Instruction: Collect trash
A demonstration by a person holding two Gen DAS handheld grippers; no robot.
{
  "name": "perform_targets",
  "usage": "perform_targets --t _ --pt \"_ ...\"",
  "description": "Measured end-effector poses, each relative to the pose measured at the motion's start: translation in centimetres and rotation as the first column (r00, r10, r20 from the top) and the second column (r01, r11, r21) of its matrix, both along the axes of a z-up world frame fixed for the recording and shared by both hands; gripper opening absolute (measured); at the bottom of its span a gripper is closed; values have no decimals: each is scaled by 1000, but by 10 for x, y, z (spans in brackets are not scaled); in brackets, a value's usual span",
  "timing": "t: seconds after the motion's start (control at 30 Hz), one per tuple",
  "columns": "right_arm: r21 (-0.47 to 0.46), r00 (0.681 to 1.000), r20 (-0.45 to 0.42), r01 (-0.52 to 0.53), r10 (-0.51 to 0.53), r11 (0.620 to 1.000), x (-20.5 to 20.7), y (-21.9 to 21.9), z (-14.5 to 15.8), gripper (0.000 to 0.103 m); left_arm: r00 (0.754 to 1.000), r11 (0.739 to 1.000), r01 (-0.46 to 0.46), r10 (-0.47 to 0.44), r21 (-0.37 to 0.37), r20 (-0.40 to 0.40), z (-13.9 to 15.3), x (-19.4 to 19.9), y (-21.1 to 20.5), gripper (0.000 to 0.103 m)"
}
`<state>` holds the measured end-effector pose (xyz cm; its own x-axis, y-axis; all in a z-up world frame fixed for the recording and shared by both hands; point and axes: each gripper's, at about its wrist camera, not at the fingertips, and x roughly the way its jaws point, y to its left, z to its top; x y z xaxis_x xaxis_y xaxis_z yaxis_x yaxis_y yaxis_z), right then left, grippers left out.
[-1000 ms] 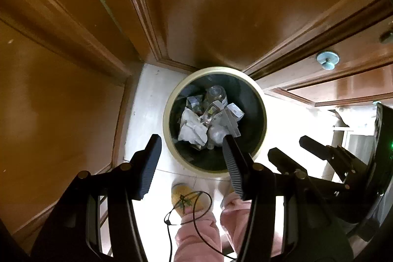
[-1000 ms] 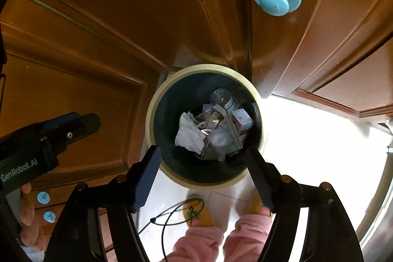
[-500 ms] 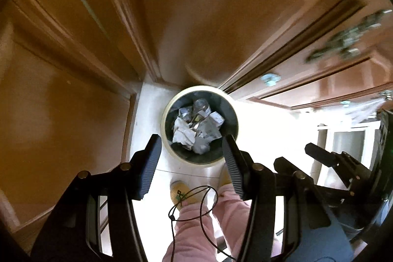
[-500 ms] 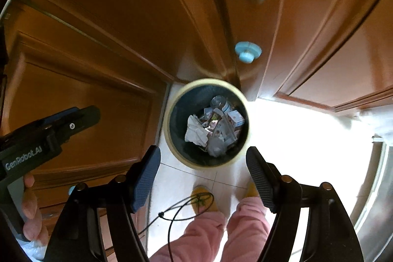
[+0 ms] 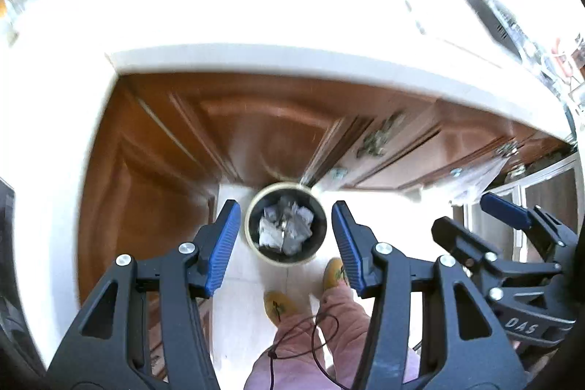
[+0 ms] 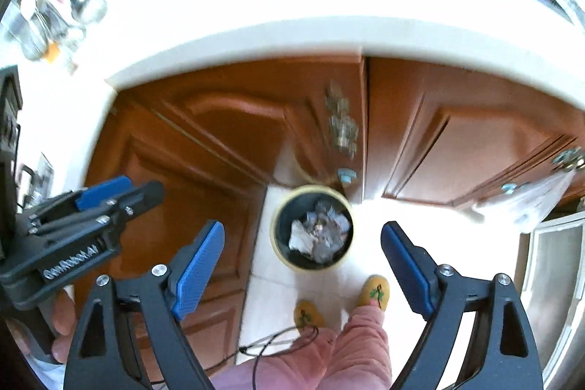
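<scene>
Pink trousers (image 6: 351, 349), yellow slippers (image 6: 374, 293), blue-padded black fingers (image 6: 197, 264).

Both grippers point steeply down toward the floor, held side by side. The left gripper (image 5: 286, 238) has its blue-padded jaws parted about halfway, with nothing caught between them. The right gripper (image 6: 301, 262) stands wider, its jaws opening at this moment, and they too are empty. A hand (image 6: 62, 324) wraps the left gripper's handle, fingers curled around it. Below, the person's legs (image 6: 362, 349) in pink trousers stand upright, feet in yellow slippers (image 6: 374, 291) planted slightly apart.
</scene>
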<state>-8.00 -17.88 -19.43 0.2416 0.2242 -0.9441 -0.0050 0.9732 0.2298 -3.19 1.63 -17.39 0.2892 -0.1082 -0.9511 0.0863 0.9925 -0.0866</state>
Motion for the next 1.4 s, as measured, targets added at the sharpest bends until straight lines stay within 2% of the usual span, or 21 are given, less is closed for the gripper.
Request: perform_targets --t 0.23,0.37,0.57,0.67,0.87,1.1,1.4 --pt "-7 990 137 39 -38 999 8 -7 100 91 991 1000 -21 19 12 130 86 11 0 49" --pt "-11 980 193 53 -50 999 15 -12 144 92 982 999 -31 25 31 186 127 19 -2 49" --pt "-44 963 265 67 -53 997 30 -14 209 93 966 998 -46 34 41 256 169 24 -9 49" --pt "-30 954 295 70 -58 997 36 -16 243 94 956 997 -51 34 50 292 193 26 -11 49" --pt "-38 931 358 85 -66 996 42 -21 295 96 941 997 -64 49 36 334 220 28 -15 50" --pt "-34 923 379 79 -61 996 46 -23 316 96 934 997 -79 67 20 350 231 29 -22 50" --pt "-47 921 389 62 -39 997 51 -19 313 96 925 996 -90 76 21 372 235 31 -21 50"
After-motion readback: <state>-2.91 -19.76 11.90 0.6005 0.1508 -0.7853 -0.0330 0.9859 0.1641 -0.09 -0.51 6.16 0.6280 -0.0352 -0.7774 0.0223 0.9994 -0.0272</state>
